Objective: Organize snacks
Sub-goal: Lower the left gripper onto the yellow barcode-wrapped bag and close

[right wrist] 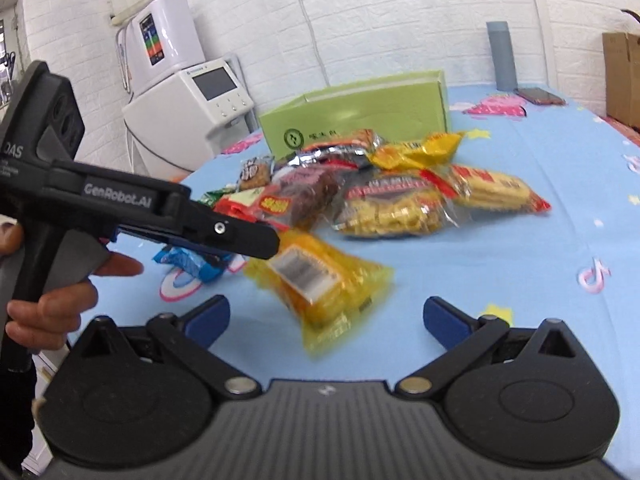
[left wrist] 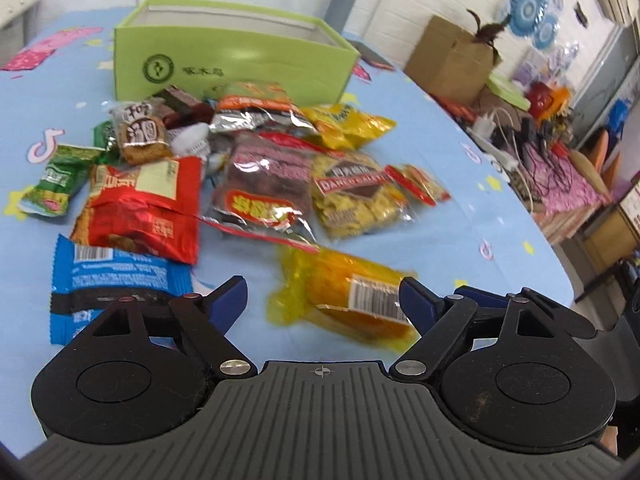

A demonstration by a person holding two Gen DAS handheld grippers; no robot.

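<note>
A pile of snack packets lies on the blue patterned tablecloth (left wrist: pixel 460 216) in front of an open green box (left wrist: pixel 224 60). A yellow-orange packet (left wrist: pixel 340 292) lies nearest, between the open fingers of my left gripper (left wrist: pixel 322 300), which is just above it. A blue packet (left wrist: pixel 108 280) and a red packet (left wrist: pixel 148 208) lie to its left. In the right wrist view my right gripper (right wrist: pixel 326 316) is open and empty, with the same yellow packet (right wrist: pixel 320 280) just ahead. The left gripper (right wrist: pixel 256 240) reaches in from the left over that packet. The green box (right wrist: pixel 360 116) stands behind the pile.
A cardboard box (left wrist: pixel 452 60) and cluttered cables and items lie beyond the table's right edge. A phone (right wrist: pixel 540 96) and a grey cylinder (right wrist: pixel 502 56) are at the table's far side. White appliances (right wrist: pixel 188 108) stand by the brick wall at left.
</note>
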